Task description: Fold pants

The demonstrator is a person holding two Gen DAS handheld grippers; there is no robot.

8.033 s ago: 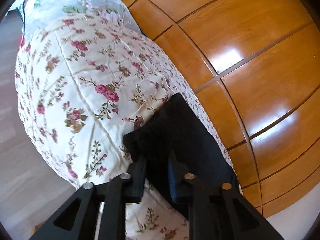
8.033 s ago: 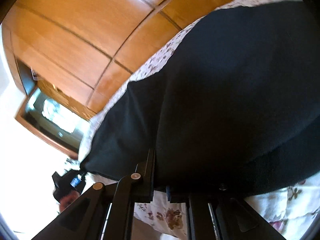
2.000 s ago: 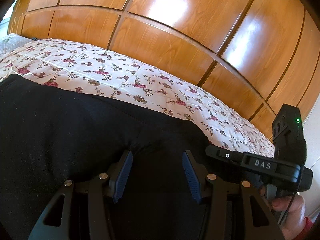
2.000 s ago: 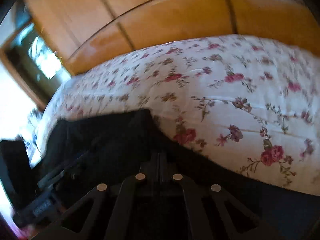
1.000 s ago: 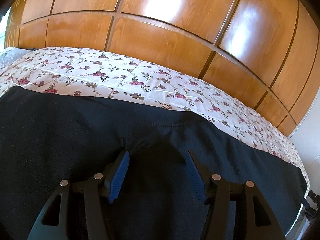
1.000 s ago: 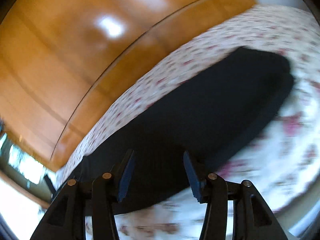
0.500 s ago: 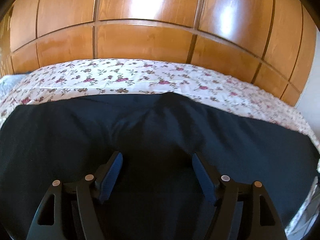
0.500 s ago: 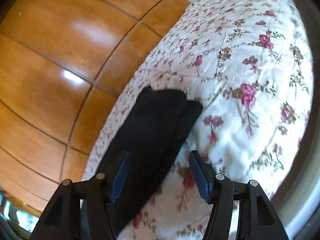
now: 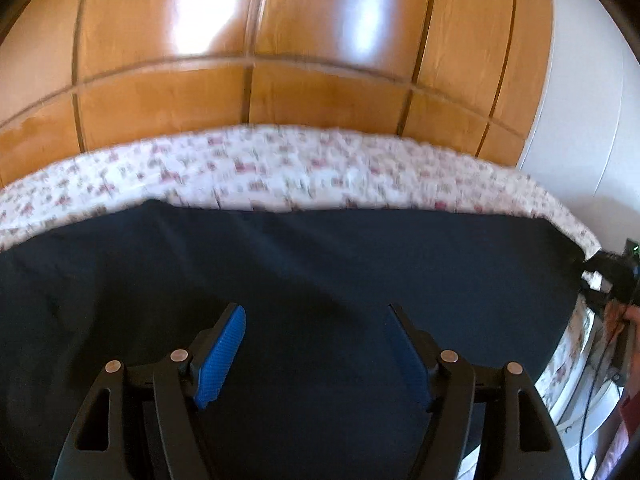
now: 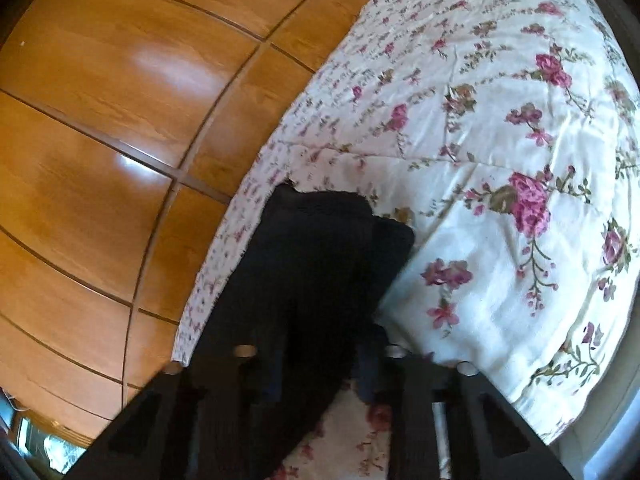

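Observation:
The black pants (image 9: pixel 320 272) lie flat across the floral bedspread (image 9: pixel 280 168), filling the lower half of the left wrist view. My left gripper (image 9: pixel 314 320) is open and empty just above the cloth, its blue pads (image 9: pixel 220 352) wide apart. In the right wrist view the pants (image 10: pixel 312 264) show as a long dark folded strip along the bed's edge by the wardrobe. My right gripper (image 10: pixel 320 372) is open over the near end of the strip, with a fingertip on each side of the cloth.
Glossy wooden wardrobe panels (image 9: pixel 248 40) stand right behind the bed. The other hand-held device and a hand (image 9: pixel 616 284) show at the right edge of the left wrist view. The floral bedspread (image 10: pixel 500 160) stretches to the right of the pants.
My left gripper has opened wider and drawn back above the pants. My right gripper has swung over the end of the folded pants, which now lie between its fingers.

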